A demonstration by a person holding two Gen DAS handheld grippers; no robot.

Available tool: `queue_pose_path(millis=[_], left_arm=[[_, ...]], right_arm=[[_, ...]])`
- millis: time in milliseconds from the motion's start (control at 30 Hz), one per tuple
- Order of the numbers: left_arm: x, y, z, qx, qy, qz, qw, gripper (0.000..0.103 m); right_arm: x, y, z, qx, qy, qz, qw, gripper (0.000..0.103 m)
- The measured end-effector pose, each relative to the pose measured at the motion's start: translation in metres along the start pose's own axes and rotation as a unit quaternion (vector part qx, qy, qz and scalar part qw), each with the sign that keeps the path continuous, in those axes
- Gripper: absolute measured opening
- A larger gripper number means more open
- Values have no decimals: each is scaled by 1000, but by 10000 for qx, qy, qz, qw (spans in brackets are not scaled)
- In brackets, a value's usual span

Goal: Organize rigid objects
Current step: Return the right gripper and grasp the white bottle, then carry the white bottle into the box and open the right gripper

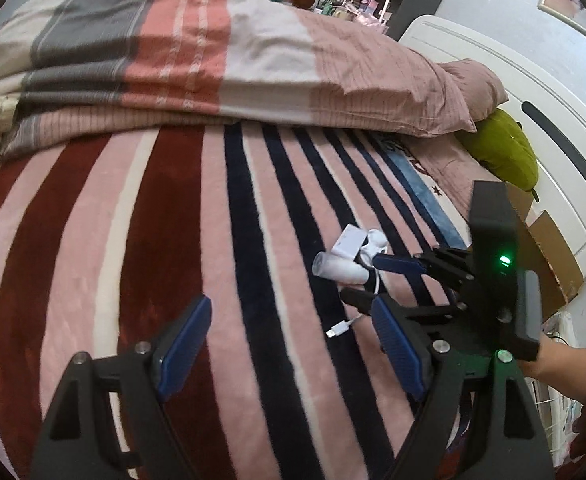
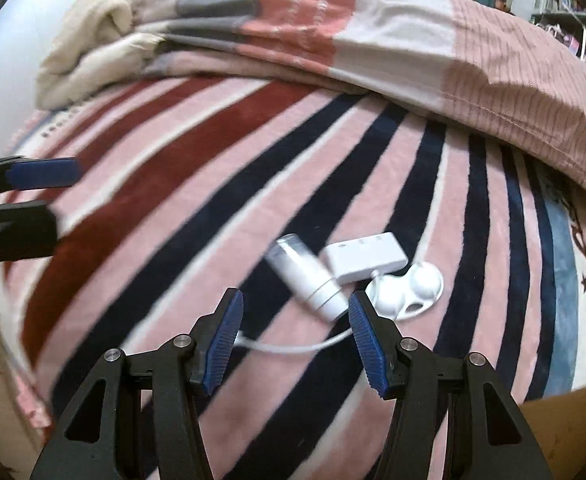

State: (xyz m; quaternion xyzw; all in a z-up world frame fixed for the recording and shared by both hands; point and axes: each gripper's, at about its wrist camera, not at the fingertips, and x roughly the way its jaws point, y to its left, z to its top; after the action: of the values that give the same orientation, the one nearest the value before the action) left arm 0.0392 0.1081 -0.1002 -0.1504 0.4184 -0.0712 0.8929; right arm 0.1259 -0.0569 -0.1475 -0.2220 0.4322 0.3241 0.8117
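Stripes of pink, red and dark blue run across the fuzzy blanket (image 2: 181, 184) on the bed, and a little pile of white things sits on it. From the right wrist view, the pile is at about 1 o'clock from the right gripper (image 2: 295, 334), just past its blue tips. A white tube-shaped bottle (image 2: 307, 280) lies on its side, its fat end almost between the fingers. A flat white adapter box (image 2: 363, 260) touches it at 2 o'clock, and a round white plastic holder (image 2: 407, 290) sits just beside that. A thin white cable (image 2: 293, 346) curls under the tips; its plug end (image 1: 339, 330) shows in the left wrist view. The right gripper's jaws are wide apart and hold nothing. The left gripper (image 1: 289, 344) waits well off to the side, jaws wide too, with nothing in them. I think the bottle comes next. It looks light, hard and smooth, so it may roll or slip. Grabbing it across the middle of its round body seems best, with the pads on both sides. The soft blanket will sink a bit, so the tips can push down around it. A cardboard box (image 1: 549, 256) sits at 3 o'clock by the bed edge, maybe the place for these things.
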Motion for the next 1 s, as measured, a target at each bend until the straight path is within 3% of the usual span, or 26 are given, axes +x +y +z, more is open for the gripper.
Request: queue_pose_path(millis=[133,233,267,467,700,800,867,933,1000], left_arm=[[4,3,-3,-65,52,-21,10000,80],[5,2,-2,-76,72,5,9999,80],[4,1,-2,-75,72,6,9999,80],[-3,-19,4,22,8,-166,9999,80],[-15,-69,23,198,-129,-928,9954,79],[-19,-96,34,345,-196,-1249,9914,70],[-19,-122,43,604,-189,-1283,9897,53],[-15,-143,50,755,-140,-1500,9857,43],[-10,-165,57,910,-104,-1612,9827,43]], right_arm=[[24,-6,3,49,148,-18,9999,49],[32,-6,3,0,231,-4,9997,24],[32,-5,3,-15,214,27,9998,21],[0,-1,0,93,39,493,9987,20],[-85,11,-1,-80,-628,980,9932,20],[-122,6,-4,-133,-916,1010,9906,20],[-143,-3,-9,-96,-1078,966,9894,20],[-158,-13,-14,-37,-1192,927,9885,20],[-173,-33,-22,102,-1270,845,9882,20]])
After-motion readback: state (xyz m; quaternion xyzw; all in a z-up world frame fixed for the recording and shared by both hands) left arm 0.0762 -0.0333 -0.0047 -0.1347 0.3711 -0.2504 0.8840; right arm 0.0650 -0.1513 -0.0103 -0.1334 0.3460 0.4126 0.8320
